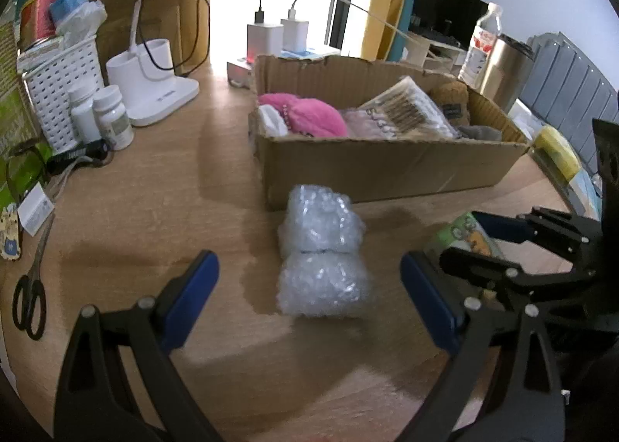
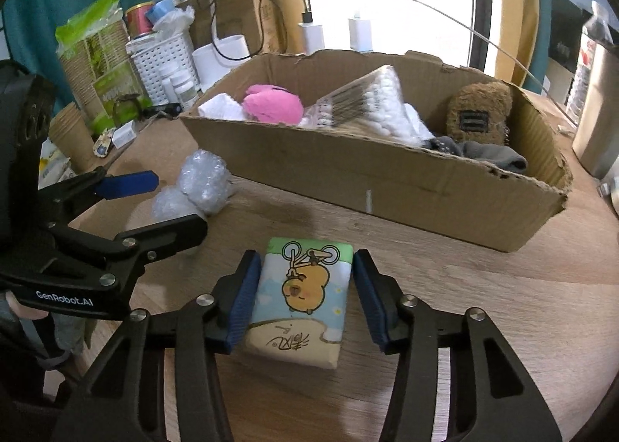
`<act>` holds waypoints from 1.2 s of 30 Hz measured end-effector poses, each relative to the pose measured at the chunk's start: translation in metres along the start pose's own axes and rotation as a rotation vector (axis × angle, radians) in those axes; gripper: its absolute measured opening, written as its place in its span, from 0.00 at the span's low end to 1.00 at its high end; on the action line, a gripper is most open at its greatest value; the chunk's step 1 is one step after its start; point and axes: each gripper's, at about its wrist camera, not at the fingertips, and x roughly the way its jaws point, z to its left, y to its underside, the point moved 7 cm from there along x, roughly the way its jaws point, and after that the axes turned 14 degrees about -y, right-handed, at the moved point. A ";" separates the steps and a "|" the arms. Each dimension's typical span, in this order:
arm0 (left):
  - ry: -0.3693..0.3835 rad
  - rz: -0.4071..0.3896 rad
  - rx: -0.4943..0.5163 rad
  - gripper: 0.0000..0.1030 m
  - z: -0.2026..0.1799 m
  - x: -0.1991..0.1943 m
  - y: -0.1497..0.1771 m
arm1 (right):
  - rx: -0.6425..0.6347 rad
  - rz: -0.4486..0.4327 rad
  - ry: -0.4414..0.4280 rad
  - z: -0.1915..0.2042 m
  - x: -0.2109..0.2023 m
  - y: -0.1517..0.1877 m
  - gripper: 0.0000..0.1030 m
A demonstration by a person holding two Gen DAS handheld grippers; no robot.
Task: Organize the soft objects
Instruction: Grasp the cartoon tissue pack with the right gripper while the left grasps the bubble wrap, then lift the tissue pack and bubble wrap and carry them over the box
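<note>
One bubble-wrap bundle (image 1: 321, 256), one tissue pack (image 2: 303, 299), one box (image 2: 387, 179)

Left edge: scissors (image 1: 29, 304) lie flat on the wooden table (image 1: 154, 217).
Back left: two white pill bottles (image 1: 102, 115) stand beside a white slotted basket (image 1: 62, 94).
Back centre: two chargers (image 1: 278, 34) with cables.
Back right: water bottle (image 1: 481, 43) beside a steel canister (image 1: 506, 69).

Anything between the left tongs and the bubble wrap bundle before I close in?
Nothing: in the left wrist view, only bare wooden table lies between the open left tongs and the bubble wrap bundle, which sits just ahead between the blue pads.
</note>
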 end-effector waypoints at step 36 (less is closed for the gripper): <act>0.120 -0.112 0.128 0.44 -0.065 -0.051 -0.010 | 0.048 -0.145 0.058 -0.034 -0.063 -0.005 0.49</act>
